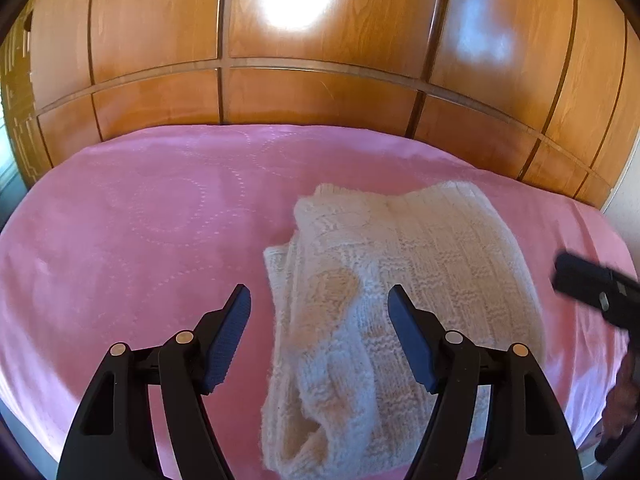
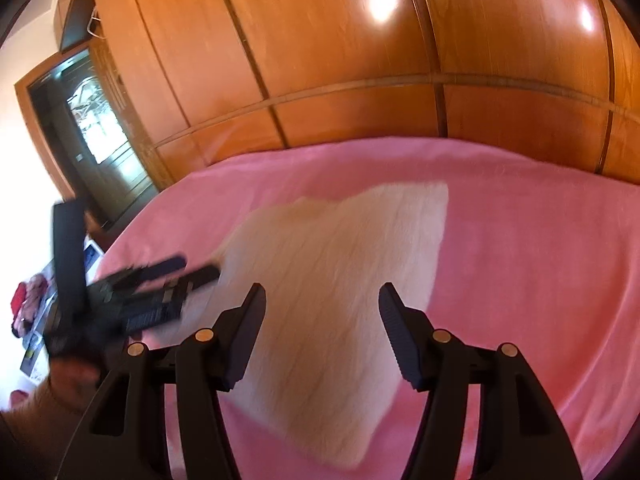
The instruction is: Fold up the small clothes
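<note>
A cream knitted sweater (image 1: 396,280) lies folded into a thick bundle on the pink bedspread (image 1: 140,220). My left gripper (image 1: 319,300) is open and empty, hovering just above the bundle's near left part. In the right wrist view the sweater (image 2: 332,280) is blurred, and my right gripper (image 2: 322,300) is open and empty above its near edge. The left gripper shows blurred at the left of the right wrist view (image 2: 192,270), by the sweater's left edge. Part of the right gripper's body (image 1: 596,288) shows at the right edge of the left wrist view.
A wooden panelled wardrobe (image 1: 320,60) stands along the far side of the bed. A glazed door (image 2: 100,132) is at the far left of the room. Some red and white items (image 2: 28,304) lie on the floor left of the bed.
</note>
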Demonstrator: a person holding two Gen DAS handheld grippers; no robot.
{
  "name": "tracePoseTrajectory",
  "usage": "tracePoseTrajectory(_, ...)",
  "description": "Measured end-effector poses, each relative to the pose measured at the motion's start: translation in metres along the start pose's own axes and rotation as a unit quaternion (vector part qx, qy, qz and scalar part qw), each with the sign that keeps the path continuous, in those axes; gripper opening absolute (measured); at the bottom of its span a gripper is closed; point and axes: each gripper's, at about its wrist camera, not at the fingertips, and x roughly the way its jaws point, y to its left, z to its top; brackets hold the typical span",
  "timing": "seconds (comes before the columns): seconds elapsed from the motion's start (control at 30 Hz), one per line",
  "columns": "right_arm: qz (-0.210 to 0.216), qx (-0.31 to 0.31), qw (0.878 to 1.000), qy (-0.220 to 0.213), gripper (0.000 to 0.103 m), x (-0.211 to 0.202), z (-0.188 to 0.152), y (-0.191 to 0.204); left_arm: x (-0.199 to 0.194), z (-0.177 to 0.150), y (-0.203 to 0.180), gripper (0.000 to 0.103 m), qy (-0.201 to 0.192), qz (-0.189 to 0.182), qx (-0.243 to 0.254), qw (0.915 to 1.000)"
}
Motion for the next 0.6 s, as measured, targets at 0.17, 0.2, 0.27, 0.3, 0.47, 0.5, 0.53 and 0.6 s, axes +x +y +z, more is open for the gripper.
tracePoseTrajectory(0.17,-0.021,-0.029,0.999,0.021,0.058,0.036,0.007,0.010,0.006,-0.006,0.001,0.070,0.006,0.006,0.003,1.0000)
tracePoseTrajectory(0.2,-0.023,-0.032,0.999,0.035,0.059,0.048,0.005,0.013,0.009,-0.008,0.002,0.070,0.010,0.008,0.005,0.9999)
tracePoseTrajectory(0.27,-0.046,-0.050,0.996,0.056,0.059,0.072,-0.006,0.016,0.015,-0.012,0.003,0.070,0.018,0.010,0.004,0.9998)
tracePoseTrajectory(0.3,-0.053,-0.060,0.996,0.050,0.060,0.076,-0.007,0.019,0.018,-0.014,0.005,0.070,0.021,0.010,0.001,0.9997)
tracePoseTrajectory(0.47,-0.048,-0.067,0.996,0.040,0.061,0.071,-0.010,0.017,0.022,-0.021,0.012,0.076,0.022,0.002,-0.016,0.9996)
tracePoseTrajectory(0.5,-0.043,-0.064,0.996,0.040,0.062,0.069,-0.009,0.015,0.022,-0.022,0.013,0.076,0.022,-0.003,-0.020,0.9996)
tracePoseTrajectory(0.53,-0.037,-0.061,0.997,0.039,0.063,0.067,-0.008,0.012,0.022,-0.022,0.014,0.076,0.021,-0.005,-0.023,0.9995)
tracePoseTrajectory(0.6,-0.022,-0.054,0.998,0.039,0.067,0.060,-0.007,0.009,0.022,-0.024,0.016,0.076,0.022,-0.013,-0.031,0.9992)
